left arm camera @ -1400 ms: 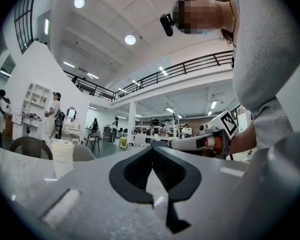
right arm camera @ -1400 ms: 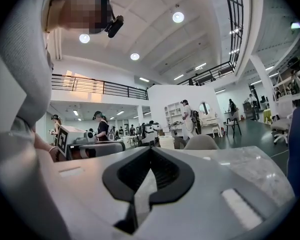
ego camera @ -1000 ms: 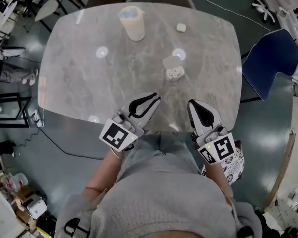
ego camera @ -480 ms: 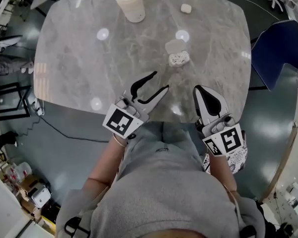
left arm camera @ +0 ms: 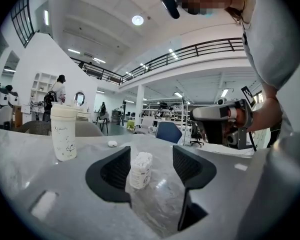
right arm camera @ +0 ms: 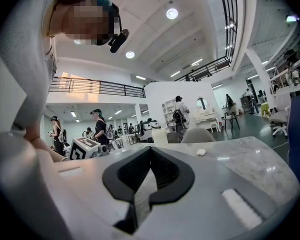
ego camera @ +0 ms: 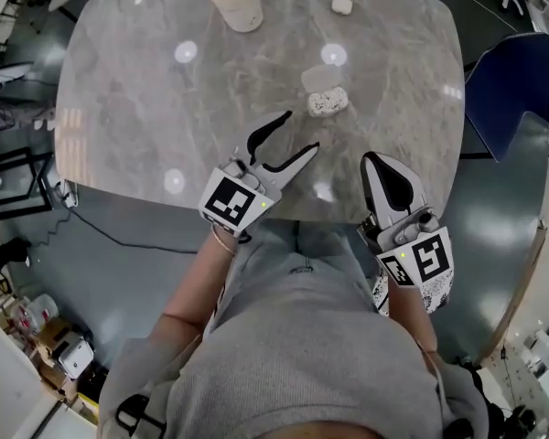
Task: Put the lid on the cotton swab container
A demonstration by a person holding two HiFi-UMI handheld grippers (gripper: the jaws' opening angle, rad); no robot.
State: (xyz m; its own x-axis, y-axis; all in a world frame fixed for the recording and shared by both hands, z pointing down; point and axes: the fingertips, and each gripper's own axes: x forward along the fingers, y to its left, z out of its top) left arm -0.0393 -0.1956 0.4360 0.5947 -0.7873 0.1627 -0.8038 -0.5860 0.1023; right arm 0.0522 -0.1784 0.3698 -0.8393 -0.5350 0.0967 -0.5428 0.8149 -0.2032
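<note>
Wrists level: left tongs (ego camera: 302, 131) just opening, empty, facing container (ego camera: 328, 101); right tongs (ego camera: 370, 159) clenched.

On the grey desk (ego camera: 137, 108) a cream cup (ego camera: 235, 0) stands at top centre, a small white object (ego camera: 341, 5) right of it; a blue chair (ego camera: 517, 90) at right edge.

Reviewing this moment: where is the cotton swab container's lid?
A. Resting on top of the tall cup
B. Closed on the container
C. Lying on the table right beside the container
C: in the head view the lid lies flat on the table just beyond the cotton swab container, whose swab tips show uncovered at its top in the left gripper view.
</note>
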